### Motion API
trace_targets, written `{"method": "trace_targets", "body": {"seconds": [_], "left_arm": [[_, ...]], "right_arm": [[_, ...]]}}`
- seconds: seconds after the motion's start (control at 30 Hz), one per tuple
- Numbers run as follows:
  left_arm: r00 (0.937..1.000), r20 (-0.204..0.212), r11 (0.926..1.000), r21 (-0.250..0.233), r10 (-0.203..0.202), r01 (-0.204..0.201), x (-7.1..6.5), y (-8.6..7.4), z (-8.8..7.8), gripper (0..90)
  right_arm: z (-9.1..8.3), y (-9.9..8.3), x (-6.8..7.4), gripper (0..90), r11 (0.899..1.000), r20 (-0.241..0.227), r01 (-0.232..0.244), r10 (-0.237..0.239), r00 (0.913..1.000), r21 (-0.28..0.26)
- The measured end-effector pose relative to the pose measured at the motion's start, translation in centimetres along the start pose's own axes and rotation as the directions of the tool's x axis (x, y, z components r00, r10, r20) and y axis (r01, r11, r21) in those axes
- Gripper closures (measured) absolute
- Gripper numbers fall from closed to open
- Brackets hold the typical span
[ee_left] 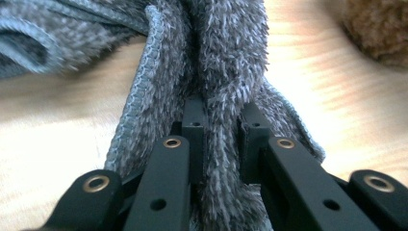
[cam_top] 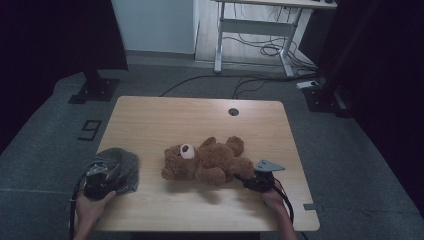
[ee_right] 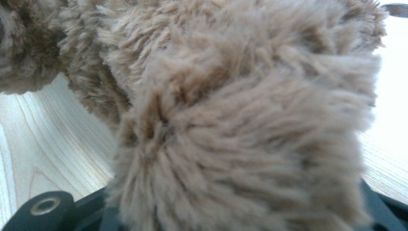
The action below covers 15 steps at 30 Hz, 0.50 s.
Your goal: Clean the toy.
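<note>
Here, in the high view, a wooden table is being seen from above, and a brown teddy bear is lying on its back near the middle of it, with the head turned to the left. A grey fluffy cloth is lying bunched at the left front edge of the table, well apart from the bear. The left gripper is being held by the person's left hand at the near side of this cloth, touching it. The right gripper is being held by the right hand at the bear's leg, on the right side of the toy. In the left gripper view, a thick fold of the grey cloth is being pinched between the two black jaws, which are standing narrow with the pile pressed between their pads; the table surface is showing under the cloth and the bear is appearing blurred in the upper right corner. In the right gripper view, the brown fur of the bear's leg is being seen very close, and it is lying between the jaws, which are hidden by it, so how wide they stand cannot be told; the fur seems to be gripped.
</note>
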<state>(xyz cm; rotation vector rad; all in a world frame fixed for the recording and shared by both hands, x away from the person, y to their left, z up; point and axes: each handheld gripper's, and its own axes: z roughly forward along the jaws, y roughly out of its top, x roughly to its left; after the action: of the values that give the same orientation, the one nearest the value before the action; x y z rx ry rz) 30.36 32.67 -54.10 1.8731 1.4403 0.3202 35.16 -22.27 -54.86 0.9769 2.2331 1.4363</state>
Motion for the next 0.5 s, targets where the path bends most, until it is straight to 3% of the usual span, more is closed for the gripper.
{"method": "trace_targets", "body": {"seconds": [0.1, 0.23, 0.4, 0.5], "left_arm": [[0.9999, 0.016, 1.0, -0.004, 0.002, -0.002, -0.3, -0.5, -0.3, 76.2], [0.9997, 0.006, 0.9997, -0.001, 0.023, -0.023, -0.8, -0.6, -0.5, 71.3], [0.9975, -0.024, 0.9962, -0.056, 0.066, -0.067, -1.9, 0.1, -1.6, 39.5], [0.995, -0.02, 0.9887, -0.113, 0.098, -0.099, -3.0, 0.8, -3.1, 26.5]], "right_arm": [[0.0, 0.0, 0.0, 53.5, 1.0, 0.0, 0.0, 0.0, 1.0, -0.001], [0.0, 0.0, 0.0, 52.6, 1.0, 0.001, 0.002, -0.002, 1.0, 0.001], [0.1, 0.0, 0.2, 46.1, 1.0, 0.01, -0.001, 0.001, 1.0, 0.0], [0.0, 0.0, 0.2, 38.0, 1.0, 0.027, -0.004, 0.004, 0.9996, 0.002]]}}
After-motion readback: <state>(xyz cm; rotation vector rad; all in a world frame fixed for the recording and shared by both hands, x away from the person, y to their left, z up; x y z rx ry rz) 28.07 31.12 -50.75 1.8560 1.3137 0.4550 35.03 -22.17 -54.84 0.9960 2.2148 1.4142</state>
